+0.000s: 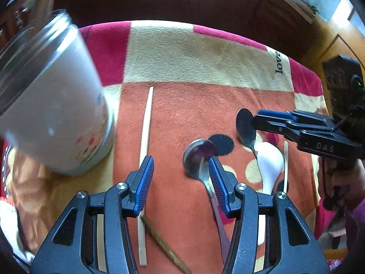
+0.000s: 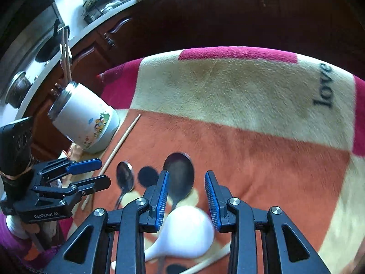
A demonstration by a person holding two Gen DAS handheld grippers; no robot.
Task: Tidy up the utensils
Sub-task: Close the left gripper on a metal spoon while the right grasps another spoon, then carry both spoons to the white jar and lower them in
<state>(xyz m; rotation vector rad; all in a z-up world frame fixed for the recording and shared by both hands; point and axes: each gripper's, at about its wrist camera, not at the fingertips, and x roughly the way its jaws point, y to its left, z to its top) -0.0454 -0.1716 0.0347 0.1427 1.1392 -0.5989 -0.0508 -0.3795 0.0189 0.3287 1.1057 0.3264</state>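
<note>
Utensils lie on a patterned blanket [image 1: 194, 52]. My left gripper [image 1: 181, 162] is open and empty above it, a pale chopstick [image 1: 146, 132] by its left finger and a metal spoon [image 1: 198, 157] by its right finger. A brown chopstick [image 1: 166, 246] lies below. My right gripper [image 2: 187, 178] is open and empty over a dark metal spoon [image 2: 180, 175] and a white ceramic spoon [image 2: 187, 235]. It also shows in the left wrist view [image 1: 257, 121], beside the dark spoon [image 1: 245, 127]. A white jar [image 1: 52, 105] holding utensils [image 2: 65, 54] stands at the left.
Another pale chopstick [image 1: 285, 166] lies right of the white spoon [image 1: 269, 166]. Beyond the blanket's far edge are a dark wooden cabinet [image 2: 118, 34] and a counter with a stove [image 2: 34, 52]. The left gripper shows at the left of the right wrist view [image 2: 98, 171].
</note>
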